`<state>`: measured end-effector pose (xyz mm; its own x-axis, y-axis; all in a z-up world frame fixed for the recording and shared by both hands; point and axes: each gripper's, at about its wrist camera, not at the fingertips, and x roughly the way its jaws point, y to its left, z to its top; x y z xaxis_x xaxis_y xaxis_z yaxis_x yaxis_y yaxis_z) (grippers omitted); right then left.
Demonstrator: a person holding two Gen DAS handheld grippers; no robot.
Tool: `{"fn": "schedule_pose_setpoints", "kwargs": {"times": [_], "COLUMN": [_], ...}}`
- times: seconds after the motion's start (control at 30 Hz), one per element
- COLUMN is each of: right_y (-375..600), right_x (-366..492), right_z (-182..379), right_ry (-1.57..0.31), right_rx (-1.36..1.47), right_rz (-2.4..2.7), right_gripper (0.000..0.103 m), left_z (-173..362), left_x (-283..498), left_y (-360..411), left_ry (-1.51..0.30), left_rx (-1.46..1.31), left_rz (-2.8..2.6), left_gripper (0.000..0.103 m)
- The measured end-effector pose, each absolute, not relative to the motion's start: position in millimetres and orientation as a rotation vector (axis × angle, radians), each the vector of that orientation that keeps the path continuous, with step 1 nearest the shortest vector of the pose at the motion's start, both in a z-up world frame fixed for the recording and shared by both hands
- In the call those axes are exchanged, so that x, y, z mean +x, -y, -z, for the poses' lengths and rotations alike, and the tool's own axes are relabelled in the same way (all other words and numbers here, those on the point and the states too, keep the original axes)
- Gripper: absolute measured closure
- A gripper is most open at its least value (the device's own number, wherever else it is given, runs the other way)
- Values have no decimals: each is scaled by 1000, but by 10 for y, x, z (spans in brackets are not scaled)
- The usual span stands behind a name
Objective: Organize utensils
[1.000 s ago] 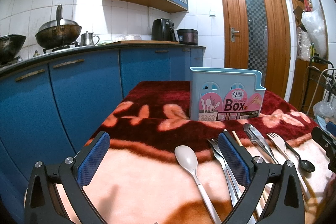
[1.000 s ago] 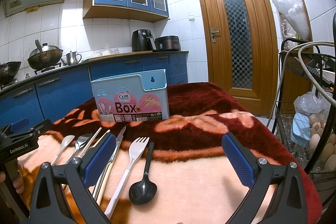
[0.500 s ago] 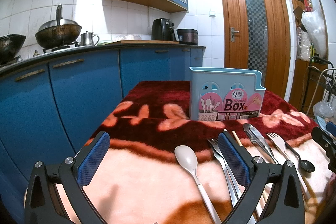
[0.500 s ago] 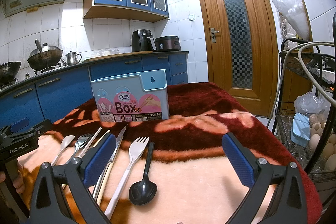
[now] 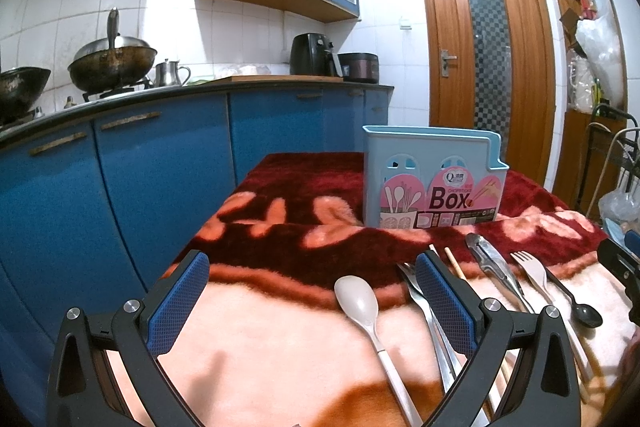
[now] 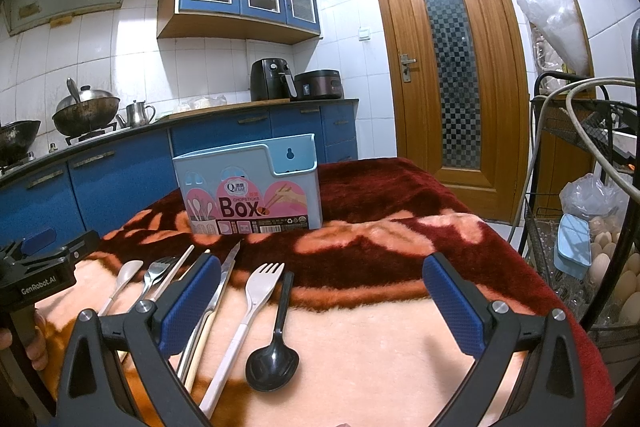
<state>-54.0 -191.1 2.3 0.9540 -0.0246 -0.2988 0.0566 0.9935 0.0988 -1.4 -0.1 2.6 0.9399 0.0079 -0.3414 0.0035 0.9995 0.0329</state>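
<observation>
A light blue utensil box [image 5: 432, 183] labelled "Box" stands upright on the red and peach blanket [image 5: 280, 339]; it also shows in the right wrist view [image 6: 250, 197]. Before it lie a white spoon [image 5: 362, 311], a metal fork [image 5: 424, 311], chopsticks [image 5: 454, 263], metal tongs [image 5: 496, 271], a white fork [image 6: 250, 311] and a black spoon [image 6: 276, 343]. My left gripper [image 5: 312, 295] is open and empty, low over the blanket left of the row. My right gripper [image 6: 320, 291] is open and empty, to the right of the row.
Blue kitchen cabinets [image 5: 120, 187] with a wok [image 5: 112, 63] run along the left. A wooden door [image 6: 452, 67] is behind the table. A wire rack [image 6: 580, 227] with eggs stands at the right edge. The left gripper's body [image 6: 36, 275] shows at the far left.
</observation>
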Motion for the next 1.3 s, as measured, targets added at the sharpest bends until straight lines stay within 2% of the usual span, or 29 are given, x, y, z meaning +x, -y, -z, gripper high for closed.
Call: {"fn": "schedule_pose_setpoints", "kwargs": {"times": [0.33,0.6,0.9,0.97,1.1,1.3], "right_y": [1985,1890,1772,1800,1836,1820], "right_x": [-455,-313,-107,-52,66,153], "right_z": [-57,-245,-336,-321,-283,-199], "right_ry": [-390,-551,-784,-833,-929,-1057], "right_rx": [150,106,30,32,20,-3], "right_rz": [23,-18,-45,-42,-46,-93], "right_gripper": [0,0,1,6,23,43], "left_z": [-43,-188,-234,-228,-195,-75], "left_x": [56,114,289,312,367,459], "left_y": [-51,-57,-30,22,104,223], "left_ry": [-422,-487,-664,-703,-787,-914], "left_rx": [-17,35,59,89,122,133], "left_rz": [26,-6,54,73,124,187], "left_gripper": [1,1,1,1,1,14]}}
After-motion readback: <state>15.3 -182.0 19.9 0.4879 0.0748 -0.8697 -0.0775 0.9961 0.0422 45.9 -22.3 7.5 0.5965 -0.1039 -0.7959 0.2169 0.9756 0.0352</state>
